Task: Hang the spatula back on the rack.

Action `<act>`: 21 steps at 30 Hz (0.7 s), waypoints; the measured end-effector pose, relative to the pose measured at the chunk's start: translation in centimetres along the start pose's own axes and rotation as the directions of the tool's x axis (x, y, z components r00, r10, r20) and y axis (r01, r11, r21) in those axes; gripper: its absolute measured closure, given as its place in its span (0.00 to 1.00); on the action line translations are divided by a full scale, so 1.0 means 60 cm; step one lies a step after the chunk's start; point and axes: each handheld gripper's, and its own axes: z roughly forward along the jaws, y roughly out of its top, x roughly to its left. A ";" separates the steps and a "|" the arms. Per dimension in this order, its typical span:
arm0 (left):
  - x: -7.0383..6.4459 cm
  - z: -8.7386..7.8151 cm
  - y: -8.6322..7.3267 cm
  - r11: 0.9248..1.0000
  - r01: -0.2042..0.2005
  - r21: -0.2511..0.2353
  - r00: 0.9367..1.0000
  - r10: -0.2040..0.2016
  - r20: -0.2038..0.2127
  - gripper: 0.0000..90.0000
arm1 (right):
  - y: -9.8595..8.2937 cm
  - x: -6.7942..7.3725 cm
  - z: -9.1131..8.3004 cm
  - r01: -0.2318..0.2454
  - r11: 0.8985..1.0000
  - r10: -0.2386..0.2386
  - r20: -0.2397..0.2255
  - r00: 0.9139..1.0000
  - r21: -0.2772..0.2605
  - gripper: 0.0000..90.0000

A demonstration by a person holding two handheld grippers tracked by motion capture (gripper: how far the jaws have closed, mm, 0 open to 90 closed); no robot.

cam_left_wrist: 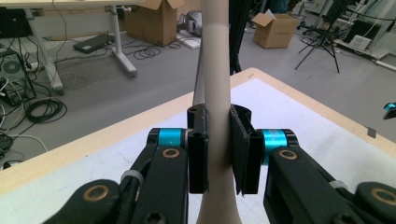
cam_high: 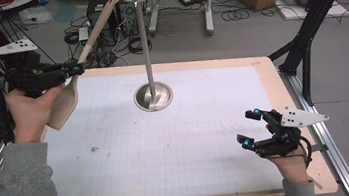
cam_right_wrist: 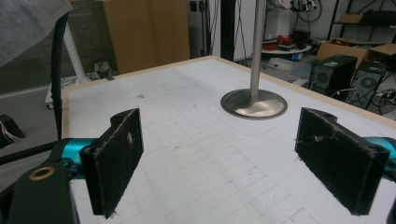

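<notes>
At the frame's upper left, the left gripper (cam_high: 76,68), fingers clamped on the wooden spatula's (cam_high: 65,104) handle, is needing a steady tilt toward the stand's (cam_high: 146,41) hooks, while the right gripper's (cam_high: 249,128) fingers are waiting apart.

Left gripper (cam_high: 77,68) clamps a wooden spatula (cam_high: 65,104) by its handle, blade hanging over the table's (cam_high: 178,143) left edge. Metal stand (cam_high: 153,96) upright mid-table. Right gripper (cam_high: 249,127) near right corner, jaws apart.
</notes>
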 end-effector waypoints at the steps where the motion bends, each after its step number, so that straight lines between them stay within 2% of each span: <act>1: 0.001 0.000 -0.001 1.000 -0.005 0.005 1.000 0.005 0.004 0.87 | 0.000 0.000 0.001 0.005 1.000 -0.005 0.000 1.000 -0.001 0.16; 9: 0.008 0.021 -0.019 1.000 0.016 0.006 0.999 -0.017 0.041 0.87 | 0.000 0.000 0.002 -0.001 1.000 0.001 0.000 1.000 0.006 0.16; 21: 0.004 0.042 -0.023 1.000 0.008 0.026 0.998 -0.010 0.054 0.87 | -0.001 0.000 0.001 -0.005 1.000 0.005 0.000 1.000 0.004 0.16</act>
